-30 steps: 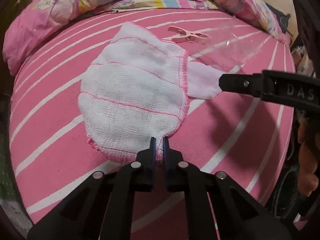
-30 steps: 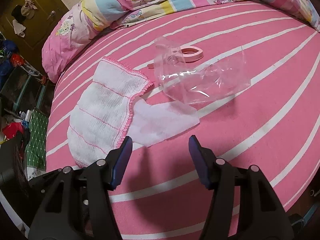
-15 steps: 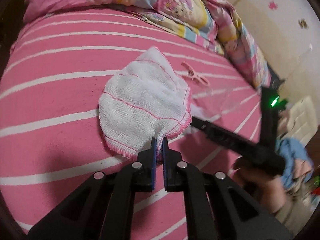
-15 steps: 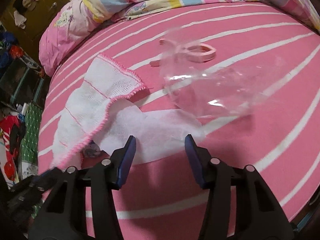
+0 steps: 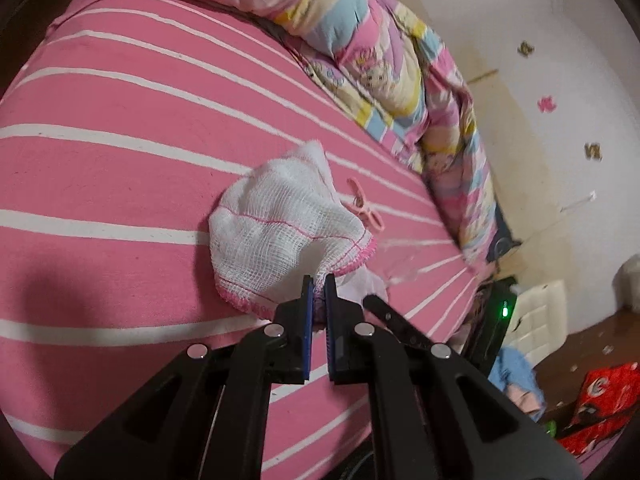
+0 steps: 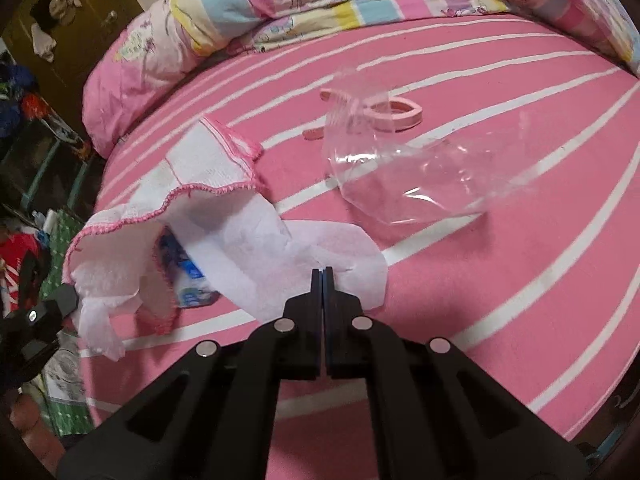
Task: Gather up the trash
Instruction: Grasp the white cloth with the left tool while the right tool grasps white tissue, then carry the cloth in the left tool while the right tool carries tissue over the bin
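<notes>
Left gripper (image 5: 319, 285): jaws clamped on pink-hemmed corner of gauze cloth (image 5: 280, 232), corner lifted off bed (image 5: 120, 152). Right gripper (image 6: 322, 276): jaws pressed together on near edge of white tissue sheet (image 6: 320, 248). Tissue long axis ran from jaws leftward under raised cloth. Small blue-white packet (image 6: 188, 276) lay beneath. Clear plastic bag (image 6: 420, 176) lay flat beyond tissue, partly covering pink clothespin (image 6: 396, 112).

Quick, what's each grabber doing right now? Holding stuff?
Left gripper: shut on the edge of the white gauze cloth, lifting it.
Right gripper: shut on the edge of the white tissue sheet.
</notes>
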Demonstrator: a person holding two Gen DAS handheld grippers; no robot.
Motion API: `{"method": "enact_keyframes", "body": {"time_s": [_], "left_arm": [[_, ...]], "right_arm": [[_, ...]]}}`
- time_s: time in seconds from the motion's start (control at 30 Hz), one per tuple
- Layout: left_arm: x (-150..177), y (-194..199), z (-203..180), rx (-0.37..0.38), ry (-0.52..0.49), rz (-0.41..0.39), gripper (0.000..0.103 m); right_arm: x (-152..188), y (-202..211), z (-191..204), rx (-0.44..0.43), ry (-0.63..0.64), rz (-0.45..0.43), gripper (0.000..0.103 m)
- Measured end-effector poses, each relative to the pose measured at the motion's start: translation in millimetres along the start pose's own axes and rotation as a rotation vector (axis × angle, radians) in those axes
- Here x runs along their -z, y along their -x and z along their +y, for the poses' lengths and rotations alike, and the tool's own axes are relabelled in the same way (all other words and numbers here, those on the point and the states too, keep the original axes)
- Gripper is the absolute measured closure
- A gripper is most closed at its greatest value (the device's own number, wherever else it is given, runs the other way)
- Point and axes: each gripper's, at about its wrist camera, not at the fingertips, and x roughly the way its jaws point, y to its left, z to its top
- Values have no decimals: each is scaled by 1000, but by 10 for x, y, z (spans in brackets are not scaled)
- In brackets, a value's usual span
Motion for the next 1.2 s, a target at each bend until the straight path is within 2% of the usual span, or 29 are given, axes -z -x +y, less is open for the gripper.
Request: {"method": "enact_keyframes", "body": {"time_s": [0.27, 0.57, 0.77, 0.93, 1.2], "left_arm": [[-98, 338, -136, 29, 9, -43, 98], [-274, 783, -551, 29, -73, -106, 98], [-345, 1024, -979, 73, -157, -106, 98], [-189, 1161, -1428, 121, -243, -73, 98], [365, 1183, -2070, 208, -334, 22, 98]], "right_arm": [[37, 481, 120, -57, -22, -58, 102], [64, 1188, 166, -102, -56, -157, 102], [102, 1667, 106, -163, -93, -213, 102], [194, 2088, 0, -244, -140, -252, 102], [563, 2866, -279, -277, -208, -349, 102]]}}
